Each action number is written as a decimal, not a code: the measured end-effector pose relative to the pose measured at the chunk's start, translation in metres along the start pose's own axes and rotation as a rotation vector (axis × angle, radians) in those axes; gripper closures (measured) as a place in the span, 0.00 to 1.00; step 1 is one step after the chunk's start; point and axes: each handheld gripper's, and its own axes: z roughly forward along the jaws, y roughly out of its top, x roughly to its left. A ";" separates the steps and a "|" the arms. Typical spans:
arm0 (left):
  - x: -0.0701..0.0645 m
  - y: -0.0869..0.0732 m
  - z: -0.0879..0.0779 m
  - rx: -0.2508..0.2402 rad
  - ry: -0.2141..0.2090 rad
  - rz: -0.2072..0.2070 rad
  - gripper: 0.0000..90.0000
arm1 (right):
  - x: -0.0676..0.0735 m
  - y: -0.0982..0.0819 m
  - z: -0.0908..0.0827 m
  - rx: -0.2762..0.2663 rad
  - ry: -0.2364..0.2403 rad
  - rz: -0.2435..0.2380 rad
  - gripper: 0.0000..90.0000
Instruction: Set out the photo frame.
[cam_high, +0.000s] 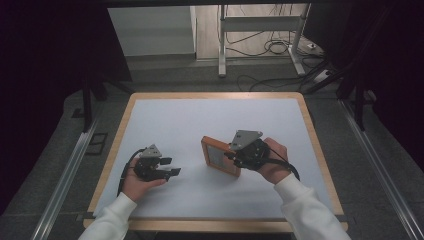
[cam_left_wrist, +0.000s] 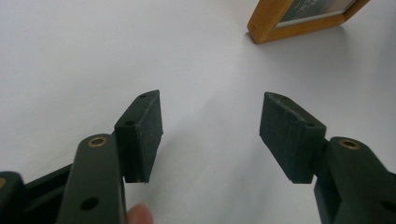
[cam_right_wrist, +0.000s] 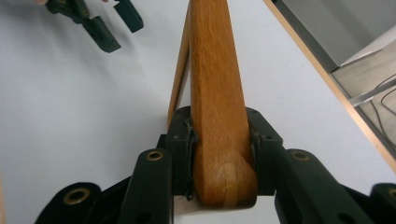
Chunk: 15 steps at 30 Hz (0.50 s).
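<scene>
A wooden picture frame (cam_high: 219, 155) with a glass front stands tilted on the white table top (cam_high: 200, 117), just right of the middle. My right gripper (cam_high: 231, 156) is shut on its right edge; in the right gripper view both pads (cam_right_wrist: 180, 140) press on the rounded wooden bar (cam_right_wrist: 217, 93). My left gripper (cam_high: 172, 166) rests at the front left, apart from the frame, its jaws wide open with nothing between them (cam_left_wrist: 212, 135). A corner of the frame (cam_left_wrist: 280, 30) shows ahead of it at the upper right. From the right gripper's camera the left gripper (cam_right_wrist: 112, 28) lies farther off.
The table has a raised wooden rim (cam_high: 210, 95). Beyond its far edge are a metal stand (cam_high: 222, 45) and loose cables (cam_high: 272, 47) on the floor. Metal rails (cam_high: 65, 175) run along both sides of the table.
</scene>
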 end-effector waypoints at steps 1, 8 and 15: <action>0.000 0.000 0.000 -0.002 0.000 -0.001 0.43 | -0.002 -0.001 0.001 -0.002 -0.002 0.009 0.74; 0.000 0.000 -0.002 -0.020 0.004 -0.001 0.42 | -0.017 -0.006 0.007 -0.006 -0.023 0.051 0.68; 0.001 0.000 -0.002 -0.028 0.006 0.003 0.40 | -0.034 -0.010 0.018 0.002 -0.063 0.095 0.59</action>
